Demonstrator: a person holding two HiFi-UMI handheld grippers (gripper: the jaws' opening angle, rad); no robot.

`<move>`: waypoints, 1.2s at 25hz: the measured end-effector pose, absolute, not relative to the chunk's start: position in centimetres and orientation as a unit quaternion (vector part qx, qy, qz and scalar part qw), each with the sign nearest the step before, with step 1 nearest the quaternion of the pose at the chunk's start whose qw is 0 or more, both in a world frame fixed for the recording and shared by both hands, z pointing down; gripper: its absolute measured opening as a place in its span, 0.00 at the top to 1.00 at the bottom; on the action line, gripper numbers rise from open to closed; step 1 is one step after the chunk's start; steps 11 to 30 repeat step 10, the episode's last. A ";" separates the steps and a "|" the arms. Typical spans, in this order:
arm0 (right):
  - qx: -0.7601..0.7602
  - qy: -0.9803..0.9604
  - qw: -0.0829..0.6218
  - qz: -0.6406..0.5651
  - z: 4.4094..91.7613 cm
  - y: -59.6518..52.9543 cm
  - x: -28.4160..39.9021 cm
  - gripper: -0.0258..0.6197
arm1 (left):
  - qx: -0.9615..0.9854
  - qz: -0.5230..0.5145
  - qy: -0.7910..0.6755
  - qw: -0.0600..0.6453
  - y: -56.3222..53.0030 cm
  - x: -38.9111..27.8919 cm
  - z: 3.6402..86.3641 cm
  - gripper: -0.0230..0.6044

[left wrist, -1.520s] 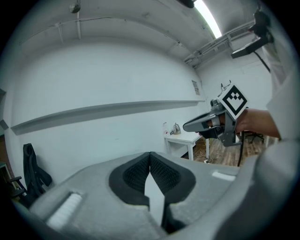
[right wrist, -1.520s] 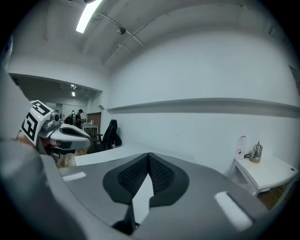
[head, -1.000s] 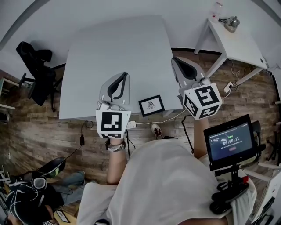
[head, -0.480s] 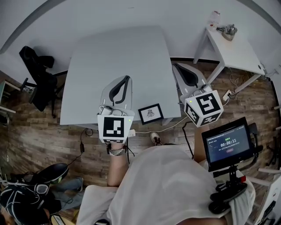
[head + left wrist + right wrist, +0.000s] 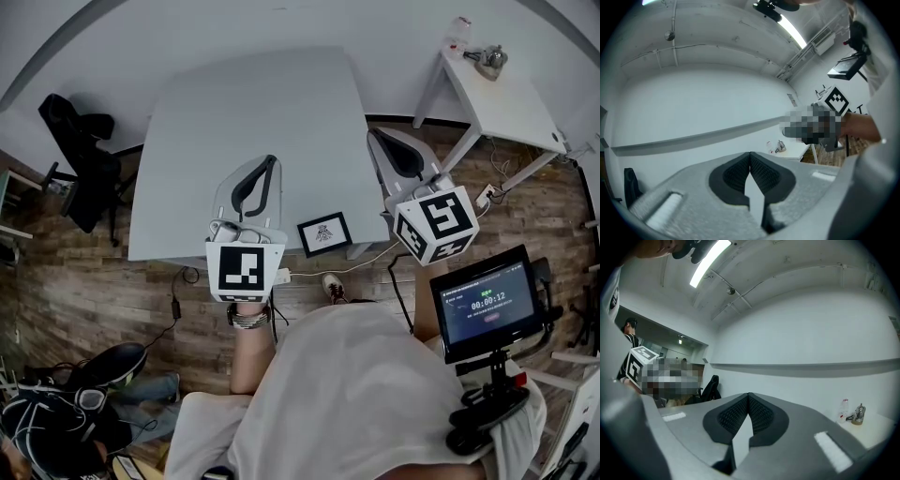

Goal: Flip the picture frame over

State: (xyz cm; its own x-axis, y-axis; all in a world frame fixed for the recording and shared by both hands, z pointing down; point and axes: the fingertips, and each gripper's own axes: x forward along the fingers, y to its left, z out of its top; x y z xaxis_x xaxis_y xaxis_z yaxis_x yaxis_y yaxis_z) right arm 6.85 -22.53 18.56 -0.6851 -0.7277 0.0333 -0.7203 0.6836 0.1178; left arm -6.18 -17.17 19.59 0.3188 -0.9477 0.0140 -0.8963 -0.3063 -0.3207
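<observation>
A small black picture frame (image 5: 323, 232) lies face up, a drawing showing, at the front edge of the pale grey table (image 5: 253, 103). My left gripper (image 5: 271, 160) hovers over the table just left of the frame and is shut with nothing in it. My right gripper (image 5: 372, 132) hangs at the table's right edge, right of and beyond the frame, also shut and empty. In the left gripper view the left gripper (image 5: 750, 154) has its tips touching and faces a white wall. The right gripper view shows the right gripper (image 5: 749, 394) the same way. Neither gripper view shows the frame.
A black office chair (image 5: 80, 150) stands left of the table. A white side table (image 5: 506, 98) with a bottle (image 5: 459, 26) and a metal object (image 5: 489, 58) stands at the right. A screen on a stand (image 5: 485, 300) is near my right arm. Cables (image 5: 337, 261) run below the table's front edge.
</observation>
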 end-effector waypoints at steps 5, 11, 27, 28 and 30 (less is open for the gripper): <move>0.394 -0.917 0.042 -0.048 18.6 -22.8 6.6 0.96 | -0.801 -0.102 0.576 0.130 -17.3 -6.3 19.5 0.95; 0.395 -0.917 0.043 -0.046 18.6 -23.1 6.3 0.96 | -0.801 -0.106 0.576 0.125 -17.6 -6.6 19.9 0.96; 0.395 -0.917 0.043 -0.046 18.6 -23.1 6.3 0.96 | -0.801 -0.106 0.576 0.125 -17.6 -6.6 19.9 0.96; 0.395 -0.917 0.043 -0.046 18.6 -23.1 6.3 0.96 | -0.801 -0.106 0.576 0.125 -17.6 -6.6 19.9 0.96; 0.395 -0.917 0.043 -0.046 18.6 -23.1 6.3 0.96 | -0.801 -0.106 0.576 0.125 -17.6 -6.6 19.9 0.96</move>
